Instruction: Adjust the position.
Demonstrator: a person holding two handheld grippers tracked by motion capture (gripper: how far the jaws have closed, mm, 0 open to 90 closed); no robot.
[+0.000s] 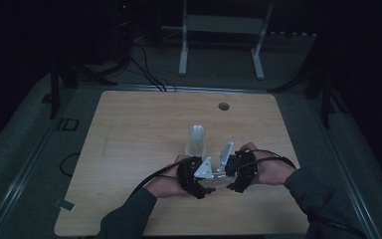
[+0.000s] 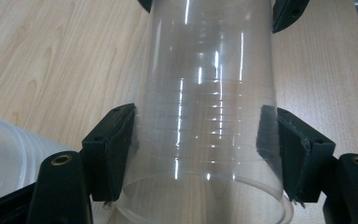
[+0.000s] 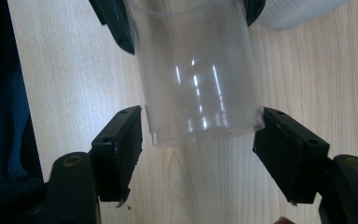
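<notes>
Clear plastic cup lies low over the wooden worktop, near its front edge, between your two hands. Your left hand-held gripper clamps it: both pads press the ribbed wall near the rim. Your right hand-held gripper sits at the cup's other end, jaws parted, left pad clear of the wall, right pad at its edge. A stack of cloudy cups stands upright just beyond the grippers.

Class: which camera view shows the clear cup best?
The left gripper view: the clear cup fills it, ridges sharp, pads pressing both sides. The right gripper view shows its closed end, blurred. The high view shows little.
</notes>
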